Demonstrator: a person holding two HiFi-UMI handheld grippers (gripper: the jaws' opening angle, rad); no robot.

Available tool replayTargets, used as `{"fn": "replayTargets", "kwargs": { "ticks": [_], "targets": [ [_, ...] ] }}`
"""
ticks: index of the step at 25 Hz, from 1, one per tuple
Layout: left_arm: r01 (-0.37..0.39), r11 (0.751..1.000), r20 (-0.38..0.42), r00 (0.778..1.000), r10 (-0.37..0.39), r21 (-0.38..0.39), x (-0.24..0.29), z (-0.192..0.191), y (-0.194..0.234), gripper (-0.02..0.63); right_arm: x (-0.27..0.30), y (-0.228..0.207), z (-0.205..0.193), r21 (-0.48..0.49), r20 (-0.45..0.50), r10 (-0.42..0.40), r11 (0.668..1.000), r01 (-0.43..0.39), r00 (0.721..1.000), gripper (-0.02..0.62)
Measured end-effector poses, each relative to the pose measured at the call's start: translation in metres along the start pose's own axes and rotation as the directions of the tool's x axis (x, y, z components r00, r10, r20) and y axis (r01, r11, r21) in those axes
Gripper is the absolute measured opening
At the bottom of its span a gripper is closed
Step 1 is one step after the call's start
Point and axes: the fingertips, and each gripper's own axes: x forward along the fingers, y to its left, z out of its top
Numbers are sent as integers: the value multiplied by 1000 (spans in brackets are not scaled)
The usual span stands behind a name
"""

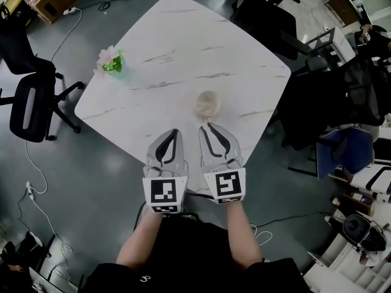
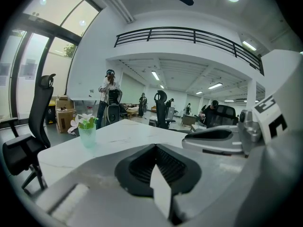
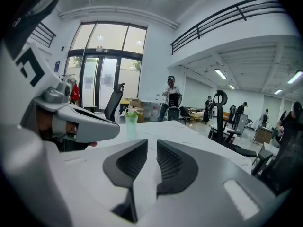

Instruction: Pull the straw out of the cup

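A tan cup (image 1: 208, 104) stands on the white marble table (image 1: 183, 41), near its front corner; seen from above, I cannot make out a straw in it. My right gripper (image 1: 209, 125) lies just in front of the cup, its jaws a narrow gap apart with nothing between them (image 3: 151, 143). My left gripper (image 1: 175, 132) rests beside it on the left, its tips together and empty (image 2: 155, 145). Neither gripper view shows the cup. The left gripper view shows the right gripper's body (image 2: 218, 138) to its right.
A green vase with pale flowers (image 1: 112, 60) stands at the table's left corner, also visible as the vase (image 2: 87, 131) and the vase (image 3: 131, 121). Black office chairs (image 1: 30, 102) stand left and right of the table, a blue chair (image 1: 345, 151) at right. People stand far behind (image 2: 109, 98).
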Motion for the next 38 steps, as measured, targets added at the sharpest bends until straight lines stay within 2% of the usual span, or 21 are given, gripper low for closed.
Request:
{"fn": "replayTargets", "kwargs": {
  "ticks": [24,38],
  "targets": [
    [-22,999,-38,999,21,-37,37,-8,24,2,72,-11,-27,-185,-142,-40,983,13,989,106],
    [-33,998,-58,998,31,-44,45,-12,33,2,91,-15,-36,-193,-173,-56,981,21,983,110]
  ]
}}
